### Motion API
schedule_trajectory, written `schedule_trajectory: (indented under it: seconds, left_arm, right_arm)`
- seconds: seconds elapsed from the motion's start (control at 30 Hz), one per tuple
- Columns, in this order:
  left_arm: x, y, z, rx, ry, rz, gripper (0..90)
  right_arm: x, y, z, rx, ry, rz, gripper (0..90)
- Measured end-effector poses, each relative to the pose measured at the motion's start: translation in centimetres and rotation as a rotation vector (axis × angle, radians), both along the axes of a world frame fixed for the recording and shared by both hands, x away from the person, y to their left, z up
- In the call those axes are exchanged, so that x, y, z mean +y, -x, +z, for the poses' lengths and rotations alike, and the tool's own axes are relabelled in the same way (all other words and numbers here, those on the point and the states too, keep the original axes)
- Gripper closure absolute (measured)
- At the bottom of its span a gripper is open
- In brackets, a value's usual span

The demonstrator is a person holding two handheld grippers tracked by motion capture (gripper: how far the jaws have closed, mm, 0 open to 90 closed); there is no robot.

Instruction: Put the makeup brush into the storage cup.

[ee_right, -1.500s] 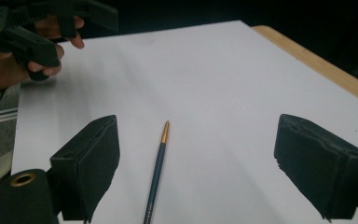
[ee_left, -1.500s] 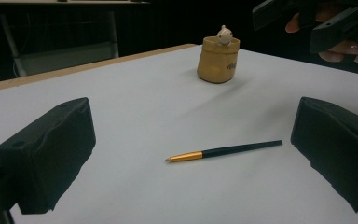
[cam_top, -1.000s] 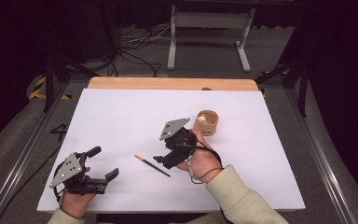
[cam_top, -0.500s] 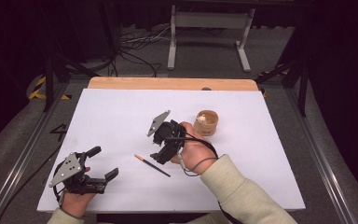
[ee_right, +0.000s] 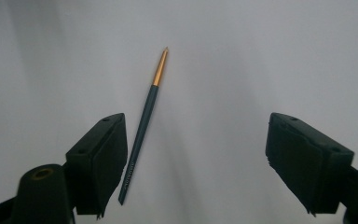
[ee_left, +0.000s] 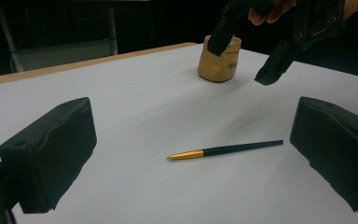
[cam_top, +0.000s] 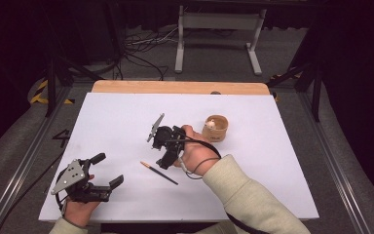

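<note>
Plainly the work centred on the pen (cam_top: 159,172), a slim dark one with a gold tip, which lay flat on the white table (cam_top: 272,161) a little toward the person's side of the middle, touching nothing else. In the right gripper view the pen (ee_right: 144,126) lay just beside the left-hand jaw rather than between the two, its gold end pointing away from the camera. The right gripper (cam_top: 164,158) hung over the pen's far end, pointing down at the table, with its jaws standing well apart; they had just been closing a little, yet nothing was between them and the pads touched nothing. So the pick-up was judged to be at the approach stage only: the gripper had still to be centred over the barrel, lowered and closed.

Farther out, a small tan cup (cam_top: 215,128) stood upright on the table, beyond the right hand (cam_top: 195,153) and apart from the pen. Whether the pen was meant for it could not be told.

Near the table's front left corner the left gripper (cam_top: 108,170) rested low and well apart from the pen, its jaws spread wide and empty, facing toward the pen (ee_left: 225,150) and the cup (ee_left: 219,59).
</note>
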State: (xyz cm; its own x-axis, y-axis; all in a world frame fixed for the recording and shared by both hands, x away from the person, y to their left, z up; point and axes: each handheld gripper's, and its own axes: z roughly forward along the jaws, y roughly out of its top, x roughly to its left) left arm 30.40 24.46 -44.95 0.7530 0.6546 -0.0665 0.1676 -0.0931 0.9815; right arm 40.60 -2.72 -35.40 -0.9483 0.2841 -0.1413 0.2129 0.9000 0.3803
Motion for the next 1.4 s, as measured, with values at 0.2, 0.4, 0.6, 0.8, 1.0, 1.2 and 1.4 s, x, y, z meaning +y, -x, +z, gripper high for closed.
schedule_trajectory:
  seconds: [0.2, 0.4, 0.6, 0.8, 1.0, 1.2, 1.4]
  left_arm:
    - [0.0, 0.0, -0.1, 0.001, 0.001, 0.001, 0.9]
    - [-0.1, -0.1, -0.2, 0.006, 0.002, 0.001, 0.9]
    - [-0.1, -0.1, -0.2, 0.008, -0.002, -0.001, 1.0]
    - [0.0, -0.1, -0.2, 0.010, -0.001, -0.002, 1.0]
    - [0.1, -0.1, -0.2, 0.019, 0.014, 0.005, 1.0]
    - [0.0, -0.2, -0.3, 0.022, 0.014, 0.004, 1.1]
    - [0.2, -0.2, -0.3, 0.031, 0.024, 0.006, 1.3]
  right_arm:
    - [0.4, -0.3, -1.0, 0.025, 0.024, -0.002, 24.5]
    - [0.8, -0.6, -2.1, 0.039, 0.040, -0.007, 25.0]
    - [1.4, -0.6, -3.1, 0.085, 0.063, -0.008, 30.9]
    - [1.9, -0.7, -4.1, 0.126, 0.077, -0.013, 34.8]
    - [2.4, -0.7, -5.0, 0.158, 0.097, -0.024, 39.8]
    - [2.6, -0.7, -5.6, 0.177, 0.111, -0.041, 44.5]
    - [2.8, -0.5, -6.0, 0.182, 0.136, -0.031, 52.2]
